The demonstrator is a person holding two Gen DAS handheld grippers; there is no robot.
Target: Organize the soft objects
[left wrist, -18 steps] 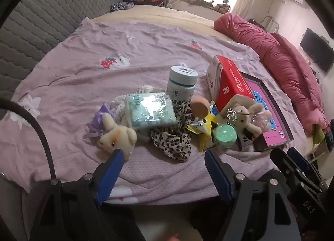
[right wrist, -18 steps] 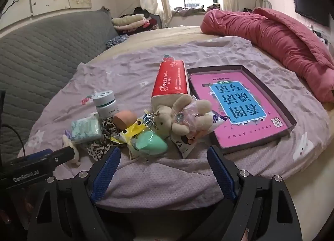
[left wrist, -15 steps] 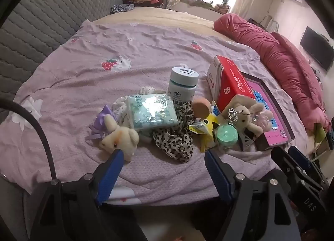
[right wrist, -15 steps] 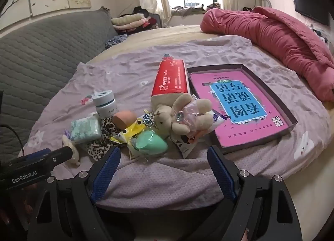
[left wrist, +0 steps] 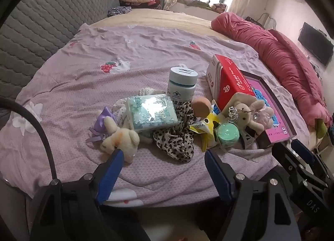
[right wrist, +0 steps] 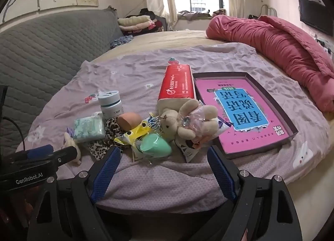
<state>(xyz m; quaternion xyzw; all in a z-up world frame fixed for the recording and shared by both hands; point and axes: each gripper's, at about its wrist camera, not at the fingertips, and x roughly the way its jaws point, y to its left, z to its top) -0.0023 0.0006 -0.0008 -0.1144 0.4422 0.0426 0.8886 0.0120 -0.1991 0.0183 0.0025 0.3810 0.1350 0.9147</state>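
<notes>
Both grippers hung over the near edge of the bed, each with its blue-padded jaws spread wide and nothing between them. The left gripper (left wrist: 161,155) pointed down at the left end of the heap; its left finger's tip overlapped the cream plush bear (left wrist: 121,140), though whether it touched could not be told. The right gripper (right wrist: 163,153) sat just short of the mint-green egg-shaped case (right wrist: 154,144).

The soft things lay in a crowded cluster on the lilac strawberry-print bedsheet (left wrist: 87,78). Beside the bear were a small purple pouch (left wrist: 102,119) and a pale printed scrunchie (left wrist: 121,107), partly under a mint-green pack of tissues (left wrist: 151,112). The pack rested on a leopard-print cloth (left wrist: 174,142), which spread toward the grippers. Behind it stood a white bottle with a teal band (left wrist: 181,86), upright, and a peach makeup sponge (left wrist: 201,105) just to its right. A yellow snack packet (left wrist: 205,126) lay wedged between the cloth and the green case. A beige plush rabbit with a jewelled charm (right wrist: 187,119) sprawled over a printed packet (right wrist: 187,149), leaning against the near end of a red tissue box (right wrist: 177,84). The box lay alongside a shallow dark tray holding a pink-and-blue book (right wrist: 242,105).

Further off were a rolled pink quilt (right wrist: 281,46), a grey quilted headboard (right wrist: 41,52), folded bedding (right wrist: 135,21) by the window, and a wall-mounted television (right wrist: 315,17).
</notes>
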